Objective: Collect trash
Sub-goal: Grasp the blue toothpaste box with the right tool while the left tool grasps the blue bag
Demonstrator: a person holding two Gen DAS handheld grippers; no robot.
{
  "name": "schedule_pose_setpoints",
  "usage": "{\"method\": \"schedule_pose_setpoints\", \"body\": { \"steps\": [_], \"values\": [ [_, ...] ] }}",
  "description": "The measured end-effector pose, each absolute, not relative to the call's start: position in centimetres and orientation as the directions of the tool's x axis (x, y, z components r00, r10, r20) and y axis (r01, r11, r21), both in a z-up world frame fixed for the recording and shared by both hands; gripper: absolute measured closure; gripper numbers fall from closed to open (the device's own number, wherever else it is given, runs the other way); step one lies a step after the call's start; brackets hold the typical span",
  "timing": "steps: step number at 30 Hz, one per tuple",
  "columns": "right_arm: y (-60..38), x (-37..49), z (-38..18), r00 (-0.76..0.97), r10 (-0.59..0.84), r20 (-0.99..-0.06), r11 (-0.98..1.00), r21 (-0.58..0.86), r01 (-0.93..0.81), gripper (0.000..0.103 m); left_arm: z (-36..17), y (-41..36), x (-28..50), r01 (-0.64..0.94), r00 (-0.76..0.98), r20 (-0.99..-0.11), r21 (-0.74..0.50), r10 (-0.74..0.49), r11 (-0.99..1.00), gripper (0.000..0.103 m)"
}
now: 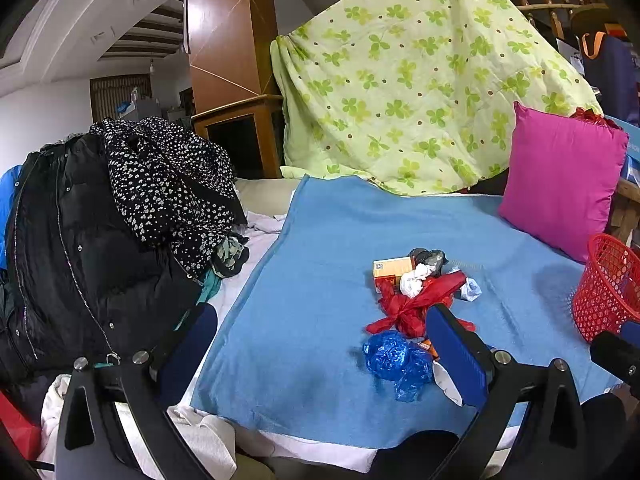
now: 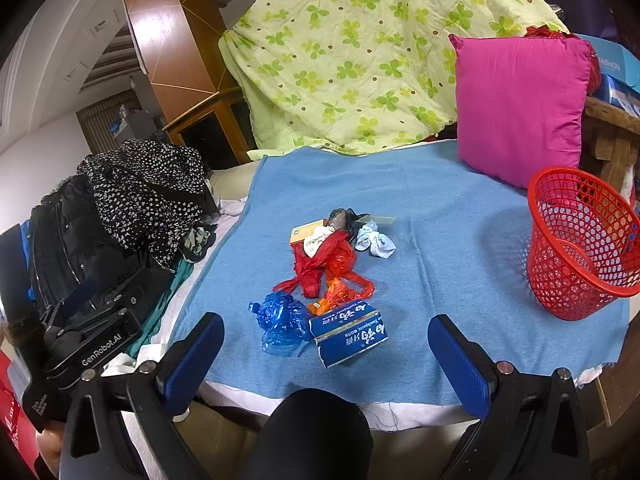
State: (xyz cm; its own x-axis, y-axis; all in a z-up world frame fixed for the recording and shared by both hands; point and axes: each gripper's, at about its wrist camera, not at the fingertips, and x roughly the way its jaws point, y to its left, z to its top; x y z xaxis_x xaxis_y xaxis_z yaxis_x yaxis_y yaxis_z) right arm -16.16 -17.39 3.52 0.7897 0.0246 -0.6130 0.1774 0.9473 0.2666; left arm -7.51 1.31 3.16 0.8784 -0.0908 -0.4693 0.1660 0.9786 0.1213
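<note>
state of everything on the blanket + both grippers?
left gripper: open, holding nothing
right gripper: open, holding nothing
red basket: upright on the blanket, looks empty
toothpaste box: lying flat, nearest item
blue plastic bag: crumpled, beside the box
red plastic bag: crumpled, mid-pile
orange box: lying flat, partly covered
white tissue: balled up
pink pillow: propped upright

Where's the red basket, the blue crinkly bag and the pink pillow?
red basket [image 2: 560, 276], right wrist view, on its mesh wall.
blue crinkly bag [image 2: 280, 316], right wrist view, on its crumpled middle.
pink pillow [image 2: 520, 104], right wrist view, on its front face.
</note>
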Motion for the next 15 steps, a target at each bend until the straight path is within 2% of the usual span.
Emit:
{"method": "schedule_pose_setpoints", "body": {
  "steps": [8,15],
  "values": [
    [-17.7,-15.7,2.7,0.772,0.060,-0.633,0.939,0.298,0.171,0.000,2.3,1.9,-6.6,0.162,0.864,-0.496,0.108,-0.088,0.981,0.000],
    [-21.6,-12.1,-3.8,0.668,0.236,-0.706,0.821,0.513,0.252,0.001,-2.0,4.6,-2.6,0.088,0.793,-0.609,0.072,-0.027,0.994,0.000]
  ]
}}
